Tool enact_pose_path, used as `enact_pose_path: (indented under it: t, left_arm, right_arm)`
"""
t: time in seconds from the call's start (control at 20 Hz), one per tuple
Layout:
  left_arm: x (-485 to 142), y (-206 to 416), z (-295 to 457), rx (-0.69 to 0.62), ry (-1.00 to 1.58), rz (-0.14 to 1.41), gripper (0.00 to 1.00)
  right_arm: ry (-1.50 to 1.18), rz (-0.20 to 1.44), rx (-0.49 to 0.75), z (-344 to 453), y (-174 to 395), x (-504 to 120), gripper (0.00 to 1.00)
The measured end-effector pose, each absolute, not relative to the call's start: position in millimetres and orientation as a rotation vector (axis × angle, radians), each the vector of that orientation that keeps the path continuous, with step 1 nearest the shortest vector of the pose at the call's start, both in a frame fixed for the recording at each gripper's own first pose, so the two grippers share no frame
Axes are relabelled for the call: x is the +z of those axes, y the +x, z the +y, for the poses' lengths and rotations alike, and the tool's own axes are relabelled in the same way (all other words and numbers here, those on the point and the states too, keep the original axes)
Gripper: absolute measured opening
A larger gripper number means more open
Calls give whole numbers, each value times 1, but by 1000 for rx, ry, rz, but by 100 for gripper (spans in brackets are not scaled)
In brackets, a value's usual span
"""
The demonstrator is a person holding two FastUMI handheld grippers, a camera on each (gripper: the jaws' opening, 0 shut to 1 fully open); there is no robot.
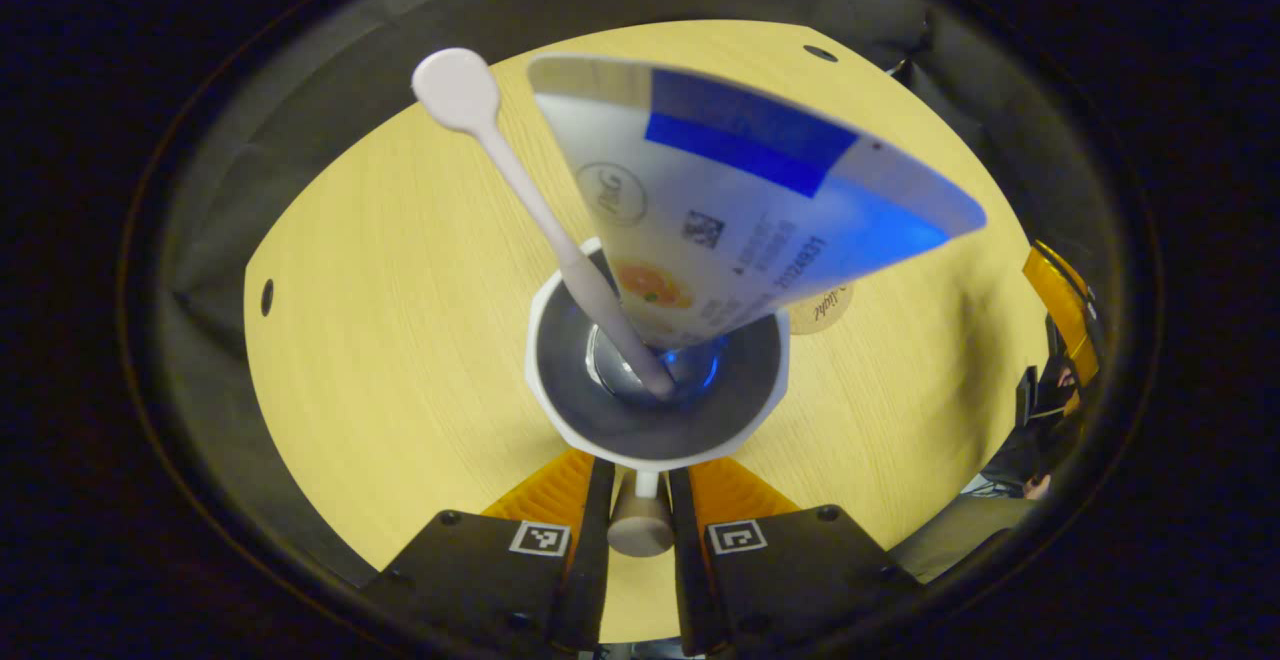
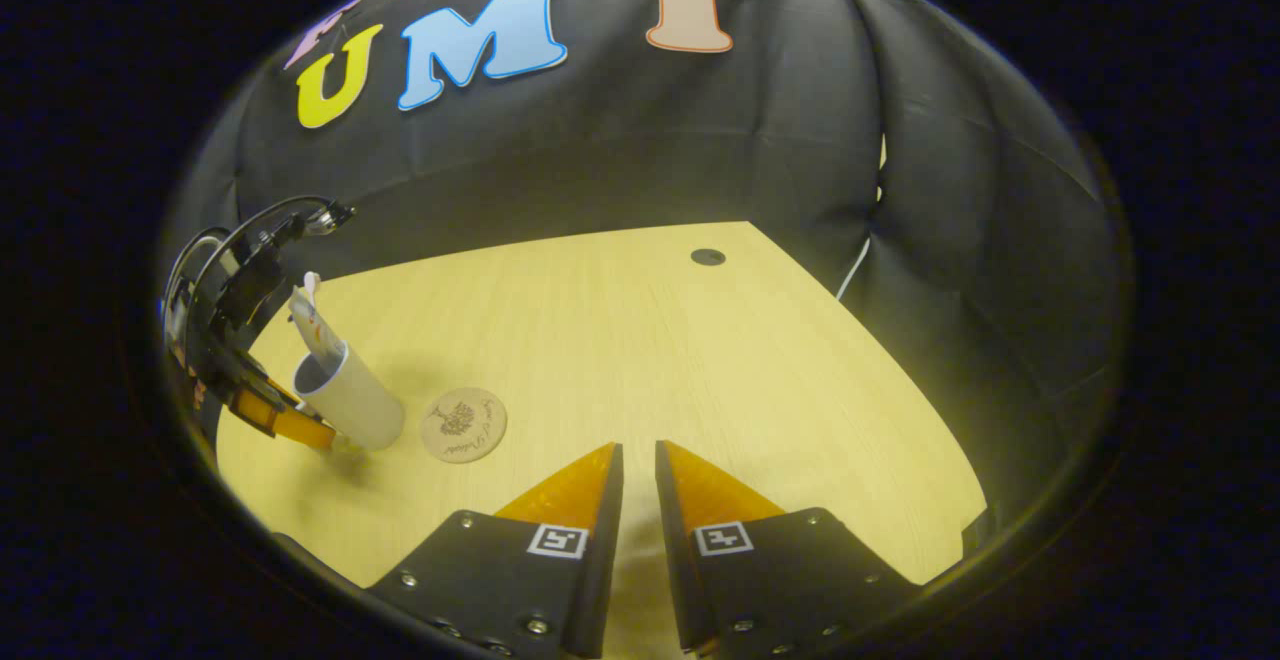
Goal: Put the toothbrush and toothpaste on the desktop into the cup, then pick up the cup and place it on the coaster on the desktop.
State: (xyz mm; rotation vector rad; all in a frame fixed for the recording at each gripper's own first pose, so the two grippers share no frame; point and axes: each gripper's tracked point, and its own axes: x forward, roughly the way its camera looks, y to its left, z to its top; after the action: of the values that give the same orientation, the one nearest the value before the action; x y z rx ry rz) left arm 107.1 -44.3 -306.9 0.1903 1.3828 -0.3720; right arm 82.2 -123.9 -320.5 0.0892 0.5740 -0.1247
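Left gripper (image 1: 640, 485): looking straight down into the cup (image 1: 657, 380), with its jaws clamped on the cup's handle at the near rim. Cup: white outside, grey inside, standing near the middle of the desktop (image 1: 400, 340) as seen in the left gripper view; whether its base is touching the wood I cannot tell. Toothbrush (image 1: 540, 210): white, standing in the cup with one end at the cup bottom and the rounded end leaning up and out over the rim. Toothpaste (image 1: 740, 190): white and blue tube, sitting in the cup beside the toothbrush, its flat wide end sticking up toward the camera. Coaster (image 2: 463, 425): round, printed, lying flat on the desktop just beside the cup, apart from it; in the left gripper view it is peeking out behind the tube. Right gripper (image 2: 638, 485): hanging over the near edge of the desktop, its jaws nearly together with a narrow gap between them, holding nothing, well apart from the cup and coaster.
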Motion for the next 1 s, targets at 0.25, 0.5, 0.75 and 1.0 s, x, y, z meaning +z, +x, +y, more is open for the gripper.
enact_pose_path:
  t: [0.25, 0.5, 0.75, 1.0]
  left_arm:
    - [-304, 111, -48, -368, 166, 1357, 32]
    - [-300, 115, -57, -379, 170, 1323, 26]
    - [-288, 130, -78, -406, 188, 1252, 25]
    - [-280, 137, -116, -487, 250, 1212, 26]
  right_arm:
    - [101, 586, -116, -127, 85, -322, 25]
    - [97, 595, -99, -125, 84, -326, 25]
    - [102, 597, -108, -129, 81, -328, 25]
    - [108, 603, -121, -135, 77, -332, 25]
